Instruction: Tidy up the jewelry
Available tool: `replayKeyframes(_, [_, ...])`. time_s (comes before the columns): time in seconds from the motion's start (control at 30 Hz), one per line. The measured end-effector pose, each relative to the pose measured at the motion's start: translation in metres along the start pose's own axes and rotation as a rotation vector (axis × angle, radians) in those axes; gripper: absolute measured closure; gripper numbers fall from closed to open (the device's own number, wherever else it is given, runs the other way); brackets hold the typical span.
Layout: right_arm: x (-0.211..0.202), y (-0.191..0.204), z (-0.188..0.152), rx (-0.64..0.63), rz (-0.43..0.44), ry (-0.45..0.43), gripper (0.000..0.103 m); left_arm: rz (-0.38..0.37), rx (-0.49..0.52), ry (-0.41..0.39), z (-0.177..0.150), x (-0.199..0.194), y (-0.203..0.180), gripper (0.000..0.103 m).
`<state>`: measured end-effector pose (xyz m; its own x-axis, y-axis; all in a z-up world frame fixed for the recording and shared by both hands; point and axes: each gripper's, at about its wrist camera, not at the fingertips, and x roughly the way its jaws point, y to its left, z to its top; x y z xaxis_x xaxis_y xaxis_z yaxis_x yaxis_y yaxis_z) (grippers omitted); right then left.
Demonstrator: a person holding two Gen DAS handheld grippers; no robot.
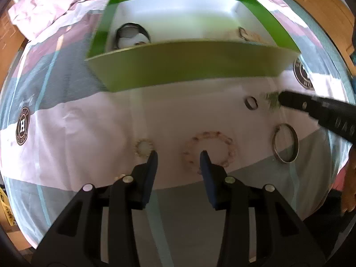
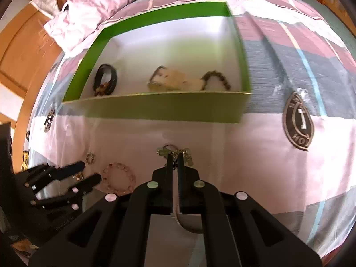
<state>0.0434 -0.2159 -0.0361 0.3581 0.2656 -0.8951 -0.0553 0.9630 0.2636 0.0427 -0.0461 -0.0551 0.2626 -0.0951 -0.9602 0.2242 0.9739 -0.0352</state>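
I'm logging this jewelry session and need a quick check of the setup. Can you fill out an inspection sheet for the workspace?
Surface: bedspread in pink, grey and white blocks with round badges.
Job's things: green box holding a black bangle, a pale heap and a dark bead bracelet; outside lie a pink bead bracelet, small beaded ring, metal hoop and dark ring.
Clutter: nothing seen.
Grippers: left gripper with jaws open near the pink bracelet; right gripper with jaws closed on a green charm piece.
Cables: nothing seen.
Surroundings: crumpled pink quilt, wooden furniture.
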Motion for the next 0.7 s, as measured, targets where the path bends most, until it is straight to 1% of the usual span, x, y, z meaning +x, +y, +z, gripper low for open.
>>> replayKeyframes(0.13, [-0.003,-0.006,-0.001,0.012,-0.008,-0.001,0.1,0.02,0.019,0.022,0.001,0.01,-0.007,0.063])
replayKeyframes(0.27, [-0.002,-0.007,-0.003,0.013,-0.006,0.005,0.1,0.034,0.007,0.057,0.001,0.023,-0.007,0.067])
replayKeyframes(0.33, [-0.003,-0.008,-0.003,0.013,-0.006,0.004,0.1,0.035,0.006,0.057,0.002,0.025,-0.007,0.068])
replayKeyframes(0.43, [-0.005,-0.007,-0.004,0.007,-0.008,0.002,0.1,0.034,0.019,0.051,0.002,0.025,-0.01,0.073])
replayKeyframes(0.7, [-0.001,-0.005,-0.005,0.0,-0.017,0.012,0.1,0.023,0.012,0.056,0.003,0.029,-0.016,0.07])
